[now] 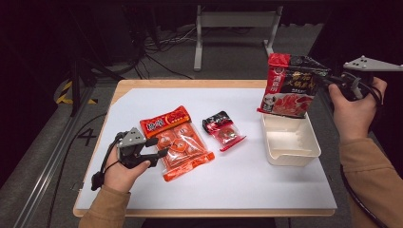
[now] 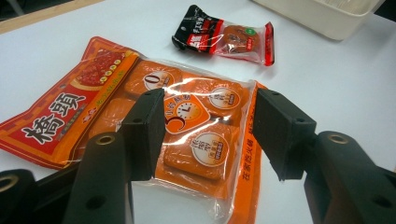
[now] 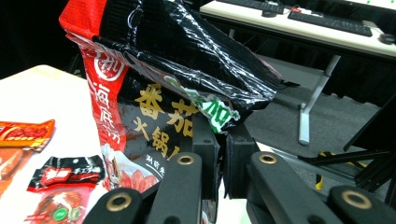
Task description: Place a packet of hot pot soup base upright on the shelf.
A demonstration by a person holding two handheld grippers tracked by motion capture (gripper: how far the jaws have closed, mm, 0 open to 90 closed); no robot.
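High view shows the hot pot soup base pouch (image 1: 291, 86) hanging in the air just above the far end of the cream plastic tub (image 1: 290, 141), pinched at its edge by the right gripper (image 1: 332, 78), whose jaws are clamped on the film. It looks like a soft, crinkly foil pouch, probably fairly heavy with paste, so it will likely sag and swing; the flat sealed edge is the sound place to hold. Its print is red and black with yellow characters and a tomato picture. Left of the tub lies a small black-and-red snack packet (image 1: 223, 130), and farther left an orange multi-pack pouch (image 1: 178, 140). The left gripper (image 1: 159, 147) hovers over that pouch, jaws apart, gripping nothing.
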